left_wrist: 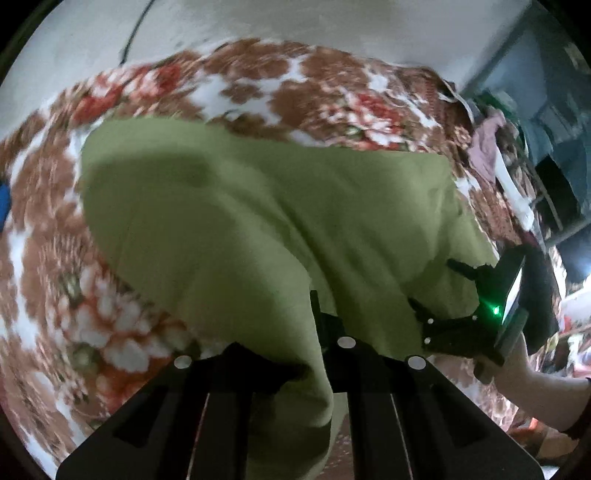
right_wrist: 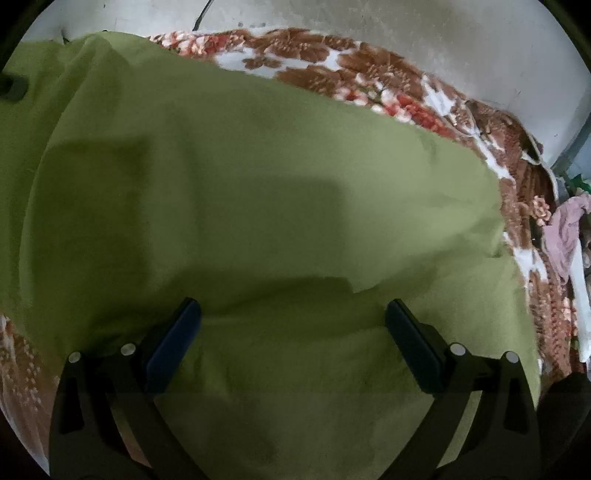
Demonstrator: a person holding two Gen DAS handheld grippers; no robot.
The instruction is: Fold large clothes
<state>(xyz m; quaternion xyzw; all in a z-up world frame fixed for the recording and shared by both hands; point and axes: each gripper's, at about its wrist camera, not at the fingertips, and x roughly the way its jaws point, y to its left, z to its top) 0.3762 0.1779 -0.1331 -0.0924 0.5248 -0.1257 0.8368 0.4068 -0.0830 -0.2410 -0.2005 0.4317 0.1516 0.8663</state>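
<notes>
Floral blanket [right_wrist: 388, 79] under green garment [right_wrist: 258, 177], pink clothes [right_wrist: 565, 232] beside, wall [right_wrist: 369, 18] behind

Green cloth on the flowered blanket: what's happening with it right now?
A person is folding a large green cloth spread on a floral blanket. The left gripper is shut on a bunched part of it, and the fabric drapes from the grip. The right gripper hangs open above the near edge, gripping nothing.
</notes>
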